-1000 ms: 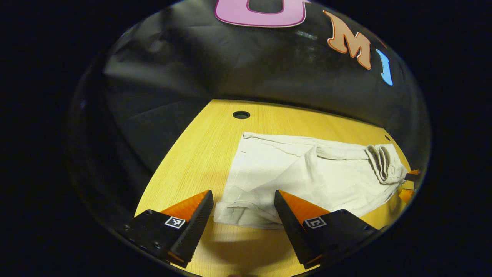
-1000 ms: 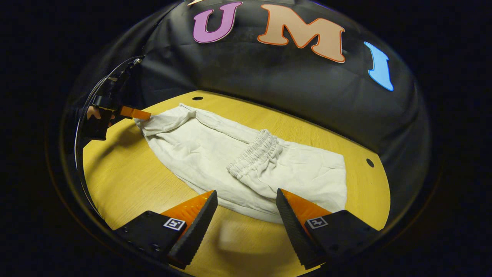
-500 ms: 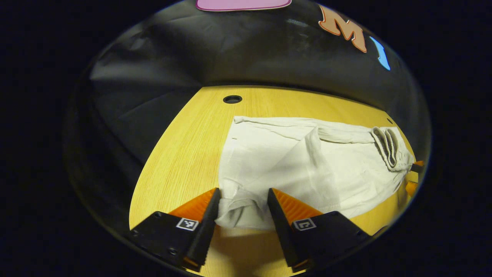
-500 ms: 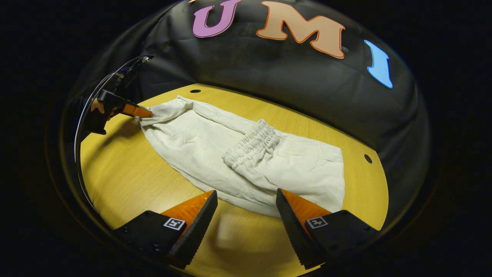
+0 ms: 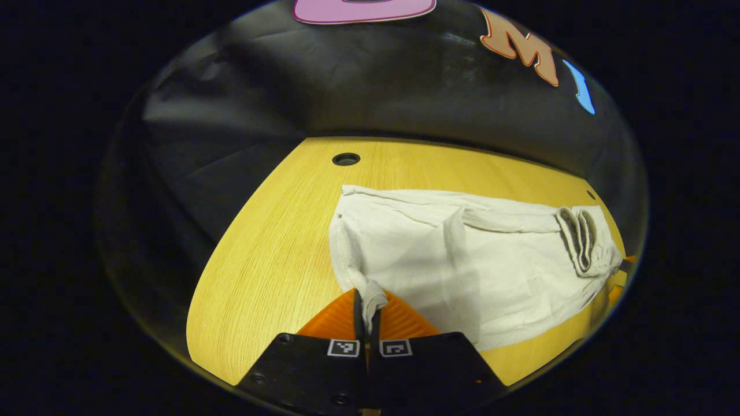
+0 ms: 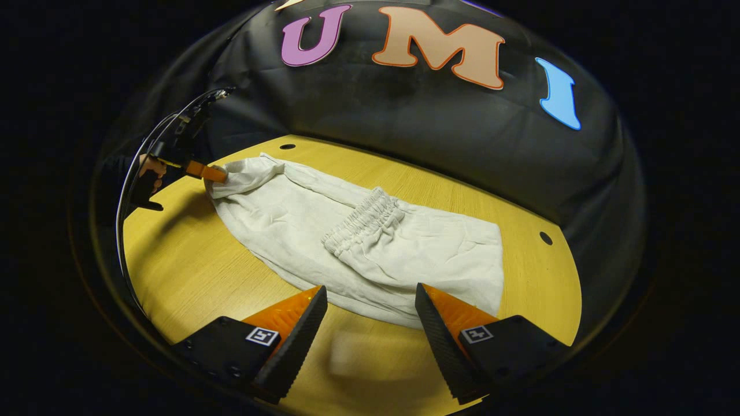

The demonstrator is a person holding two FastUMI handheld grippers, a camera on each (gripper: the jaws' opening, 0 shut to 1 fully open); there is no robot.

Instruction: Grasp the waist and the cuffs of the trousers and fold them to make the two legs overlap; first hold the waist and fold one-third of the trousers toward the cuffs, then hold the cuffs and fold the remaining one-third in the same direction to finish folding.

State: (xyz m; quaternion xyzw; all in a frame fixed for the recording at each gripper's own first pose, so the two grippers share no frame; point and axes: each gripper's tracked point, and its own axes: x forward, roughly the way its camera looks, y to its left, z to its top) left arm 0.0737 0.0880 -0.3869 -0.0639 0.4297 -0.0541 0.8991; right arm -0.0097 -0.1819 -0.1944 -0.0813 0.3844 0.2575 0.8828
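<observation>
We had the trousers (image 6: 358,248) lying flat on the counter (image 6: 191,271), pale and creased, with the elastic waist (image 6: 363,221) already folded over onto the legs near the middle of the cloth. From that gathered waistband outward, the cuff end ran one way and the folded edge the other.

Our left gripper (image 5: 367,315) had its jaws pressed tight together on a pinch of cuff (image 5: 373,297) — the fabric stood up in a little peak between them. In the right gripper view we could see that same gripper far from the waistband, at the cuff end (image 6: 231,173), a hand (image 6: 151,172) behind it.

Our right gripper (image 6: 370,318) hovered with its jaws wide apart, just short of the trousers' near edge on the waistband's side, touching nothing.

We judged the cloth light, thin and thoroughly limp — it would drape and sag from any single pinch and drag the lower layers along. So one corner alone would not carry the fold squarely; the other cuff corner wanted holding too, both layers pinched at the hem itself, where the stitching gave the jaws something firmer to bite. We thought the last third was the step in hand, with the waist fold apparently done.
</observation>
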